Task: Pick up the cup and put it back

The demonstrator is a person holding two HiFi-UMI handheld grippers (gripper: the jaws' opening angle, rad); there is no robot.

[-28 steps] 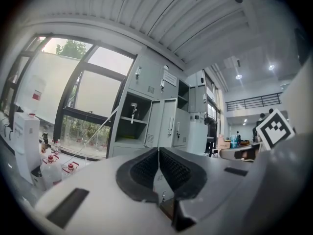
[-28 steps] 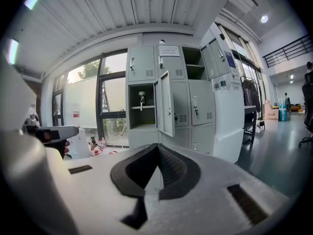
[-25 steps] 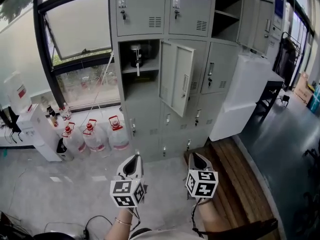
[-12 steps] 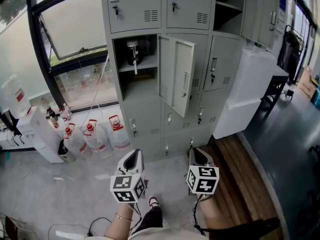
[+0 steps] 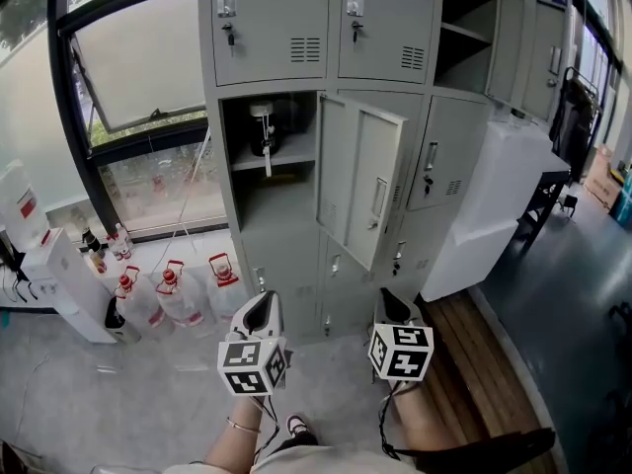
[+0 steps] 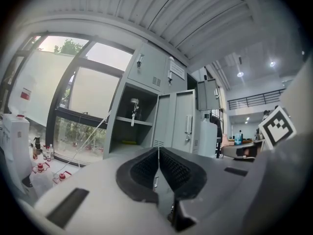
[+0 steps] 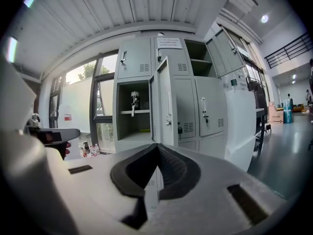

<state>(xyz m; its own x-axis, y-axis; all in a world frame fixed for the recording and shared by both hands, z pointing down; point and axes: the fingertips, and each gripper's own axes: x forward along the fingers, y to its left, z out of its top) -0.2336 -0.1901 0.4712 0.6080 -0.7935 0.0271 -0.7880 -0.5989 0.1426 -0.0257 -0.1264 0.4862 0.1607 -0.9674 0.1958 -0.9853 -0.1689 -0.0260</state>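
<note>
a: your left gripper [image 5: 261, 311] sits at the lower middle of the head view. its jaws are pressed together tip to tip, with nothing between them.

b: your right gripper [image 5: 391, 306], just to the right of it, is the same: jaws closed flat on each other, holding nothing. both point toward the grey lockers [image 5: 281, 28].

a: the cup [image 5: 263, 129] is in the open compartment at the upper middle of the frame. it stands dark on the shelf, well apart from both grippers. a white tag hangs down past the shelf edge.

b: in your right gripper view the cup [image 7: 134, 101] shows just left of the open door [image 7: 165, 102], above the jaw tips.

a: water bottles [image 5: 178, 286] stand on the floor at the lower left, under the window [image 5: 138, 57]. a wooden bench [image 5: 474, 363] lies at the lower right.
</note>
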